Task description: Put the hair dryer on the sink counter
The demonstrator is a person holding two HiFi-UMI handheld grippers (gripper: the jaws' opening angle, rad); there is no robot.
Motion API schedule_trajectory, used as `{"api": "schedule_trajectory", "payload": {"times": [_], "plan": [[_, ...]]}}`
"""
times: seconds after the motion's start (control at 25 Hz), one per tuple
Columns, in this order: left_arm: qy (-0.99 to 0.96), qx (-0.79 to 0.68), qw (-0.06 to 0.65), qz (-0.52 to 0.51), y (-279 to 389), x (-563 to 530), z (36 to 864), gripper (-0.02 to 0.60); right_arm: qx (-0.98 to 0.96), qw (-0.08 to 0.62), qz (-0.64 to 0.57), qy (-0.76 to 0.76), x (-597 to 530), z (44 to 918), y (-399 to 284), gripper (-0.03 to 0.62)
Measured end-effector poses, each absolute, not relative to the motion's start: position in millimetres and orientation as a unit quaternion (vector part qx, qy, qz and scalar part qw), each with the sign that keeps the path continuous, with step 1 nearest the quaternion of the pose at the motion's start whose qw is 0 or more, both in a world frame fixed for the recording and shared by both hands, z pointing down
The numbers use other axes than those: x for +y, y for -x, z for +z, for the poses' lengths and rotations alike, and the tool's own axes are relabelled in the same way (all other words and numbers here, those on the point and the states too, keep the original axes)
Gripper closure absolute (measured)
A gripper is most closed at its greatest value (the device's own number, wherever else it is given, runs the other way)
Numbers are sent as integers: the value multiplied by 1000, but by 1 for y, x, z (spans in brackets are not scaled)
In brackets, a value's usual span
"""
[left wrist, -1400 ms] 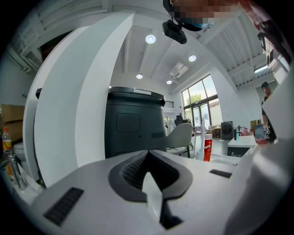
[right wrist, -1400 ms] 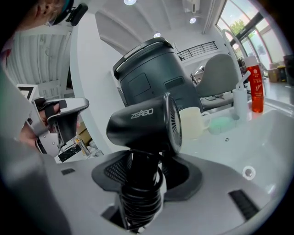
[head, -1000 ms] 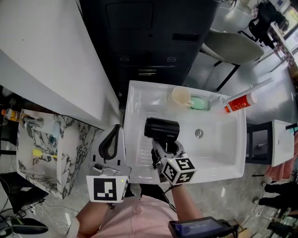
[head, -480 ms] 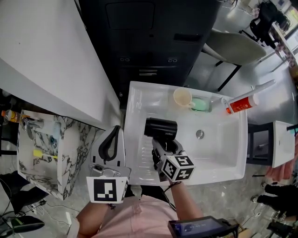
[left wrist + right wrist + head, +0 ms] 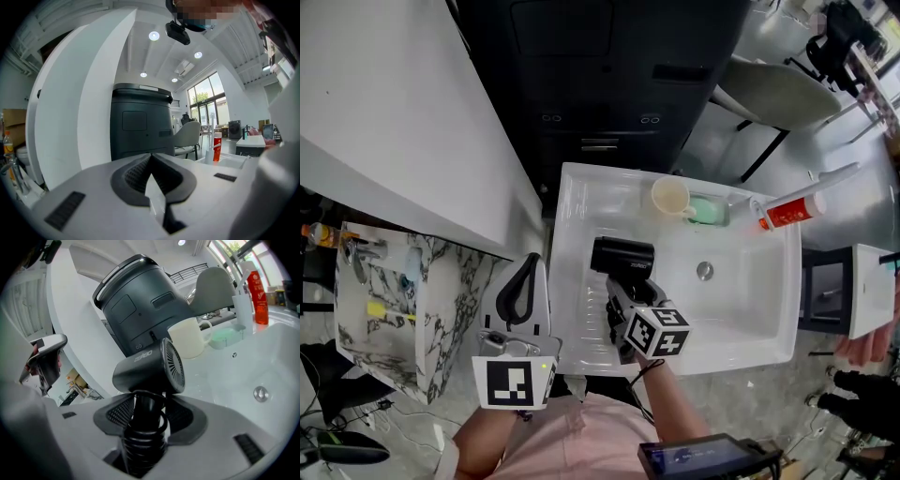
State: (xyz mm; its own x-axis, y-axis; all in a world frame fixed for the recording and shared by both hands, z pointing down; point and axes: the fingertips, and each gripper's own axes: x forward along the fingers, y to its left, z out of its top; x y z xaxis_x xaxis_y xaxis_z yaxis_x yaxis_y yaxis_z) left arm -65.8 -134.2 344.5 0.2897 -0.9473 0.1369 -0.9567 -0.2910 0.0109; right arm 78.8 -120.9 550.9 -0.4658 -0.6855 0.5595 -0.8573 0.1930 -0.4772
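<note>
black hair dryer (image 5: pixel 623 256), short matte barrel with a slotted rear grille, cord wound in coils round the handle. clamped by the handle between the jaws of the right gripper (image 5: pixel 625 302), barrel level. hangs over the left part of the white sink counter (image 5: pixel 577 208), beside the basin.

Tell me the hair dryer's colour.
The hair dryer is matte black, shown best in the right gripper view.
</note>
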Motion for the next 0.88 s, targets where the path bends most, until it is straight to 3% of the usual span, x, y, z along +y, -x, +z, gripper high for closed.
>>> {"api": "schedule_trajectory", "payload": {"times": [0.88], "plan": [[-794, -603, 55, 58, 69, -152, 351, 572, -694, 187, 490, -493, -127, 599, -79, 375]]}}
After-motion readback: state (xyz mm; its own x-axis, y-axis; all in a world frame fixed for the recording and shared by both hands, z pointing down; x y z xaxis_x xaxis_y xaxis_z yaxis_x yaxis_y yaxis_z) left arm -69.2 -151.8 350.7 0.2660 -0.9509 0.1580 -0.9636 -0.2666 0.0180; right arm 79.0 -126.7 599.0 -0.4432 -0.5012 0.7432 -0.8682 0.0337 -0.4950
